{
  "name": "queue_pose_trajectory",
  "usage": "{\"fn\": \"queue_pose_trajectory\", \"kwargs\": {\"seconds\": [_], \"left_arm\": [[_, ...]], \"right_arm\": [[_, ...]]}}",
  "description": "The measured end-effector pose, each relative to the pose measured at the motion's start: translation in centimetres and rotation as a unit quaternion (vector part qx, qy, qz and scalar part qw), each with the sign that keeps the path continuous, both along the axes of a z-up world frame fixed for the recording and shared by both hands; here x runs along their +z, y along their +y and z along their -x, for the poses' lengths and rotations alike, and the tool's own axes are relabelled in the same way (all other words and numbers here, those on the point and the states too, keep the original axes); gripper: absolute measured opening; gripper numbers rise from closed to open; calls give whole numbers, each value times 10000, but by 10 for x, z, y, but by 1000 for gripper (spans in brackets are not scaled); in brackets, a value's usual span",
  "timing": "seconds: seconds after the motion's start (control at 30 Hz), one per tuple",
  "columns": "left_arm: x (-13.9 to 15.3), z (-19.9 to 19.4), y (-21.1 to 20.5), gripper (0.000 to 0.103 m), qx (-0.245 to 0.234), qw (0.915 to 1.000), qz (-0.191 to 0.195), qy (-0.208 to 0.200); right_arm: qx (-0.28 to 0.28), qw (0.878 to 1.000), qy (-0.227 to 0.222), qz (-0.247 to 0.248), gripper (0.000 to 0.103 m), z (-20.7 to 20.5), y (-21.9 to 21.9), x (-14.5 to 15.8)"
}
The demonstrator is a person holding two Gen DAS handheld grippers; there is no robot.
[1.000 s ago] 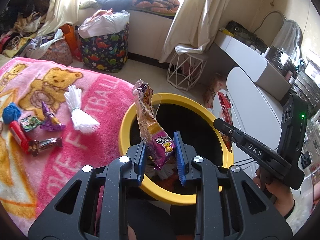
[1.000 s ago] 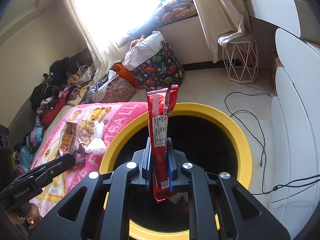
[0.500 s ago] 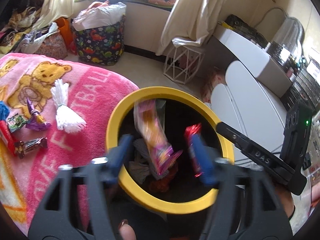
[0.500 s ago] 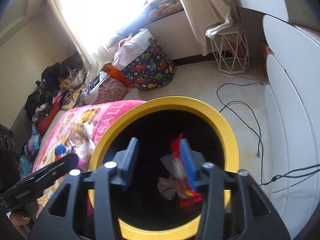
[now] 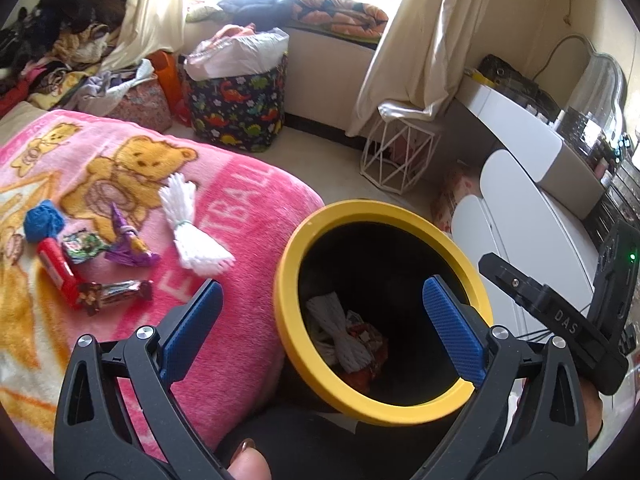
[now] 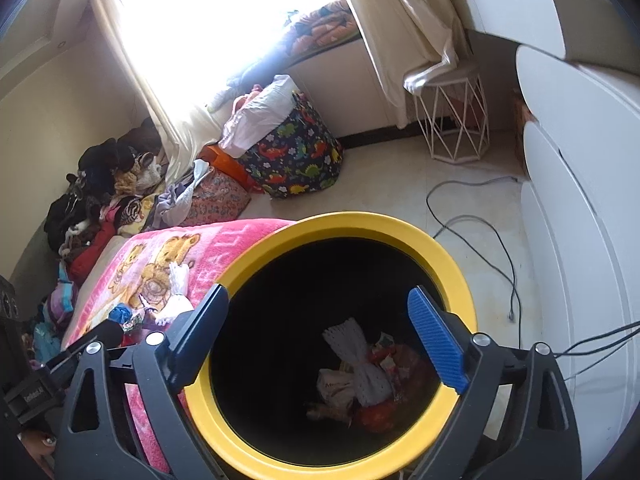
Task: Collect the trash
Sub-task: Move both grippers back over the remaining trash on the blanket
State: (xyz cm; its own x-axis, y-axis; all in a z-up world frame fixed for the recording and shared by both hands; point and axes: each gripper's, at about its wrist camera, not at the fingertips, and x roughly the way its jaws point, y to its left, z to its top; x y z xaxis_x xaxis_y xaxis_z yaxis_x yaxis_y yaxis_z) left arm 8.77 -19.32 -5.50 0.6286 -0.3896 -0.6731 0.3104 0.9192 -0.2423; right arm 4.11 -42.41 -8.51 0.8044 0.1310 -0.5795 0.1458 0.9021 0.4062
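Your left tongs (image 5: 322, 316) and right tongs (image 6: 318, 336) hang spread apart, empty, above the round yellow-rimmed bin (image 6: 400, 228); crinkled wrappers (image 6: 384, 376) lie inside.

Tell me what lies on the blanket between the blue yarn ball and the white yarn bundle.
In the left wrist view, a green wrapper and a purple wrapper lie between the blue yarn ball and white yarn bundle.

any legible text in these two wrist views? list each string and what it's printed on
"DAS": white letters on the right gripper body, seen from the left wrist view.
"TBALL": large letters on the pink blanket, start of the word hidden by folds and trash.
Label on the left gripper body in the right wrist view: too small to read.
Candy wrappers on the blanket and wrappers inside the yellow-rimmed bin: print too blurred to read.
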Motion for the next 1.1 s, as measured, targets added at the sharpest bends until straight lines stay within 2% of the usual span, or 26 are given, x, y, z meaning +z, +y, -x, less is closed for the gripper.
{"fn": "queue_pose_trajectory", "kwargs": {"seconds": [0.2,0.67,0.9,1.1], "left_arm": [[9,2,14,92,195,9996,17,-188],[23,2,60,92,771,9957,41,-518],[25,-1,89,92,1096,9924,96,-553],[27,-3,113,92,1367,9887,166,-585]], "right_arm": [[135,9991,-277,284,96,3,20,14],[300,9948,-764,597,96,7,63,31],[624,9915,-840,775,96,3,91,35],[945,9896,-736,799,96,-4,121,35]]}}
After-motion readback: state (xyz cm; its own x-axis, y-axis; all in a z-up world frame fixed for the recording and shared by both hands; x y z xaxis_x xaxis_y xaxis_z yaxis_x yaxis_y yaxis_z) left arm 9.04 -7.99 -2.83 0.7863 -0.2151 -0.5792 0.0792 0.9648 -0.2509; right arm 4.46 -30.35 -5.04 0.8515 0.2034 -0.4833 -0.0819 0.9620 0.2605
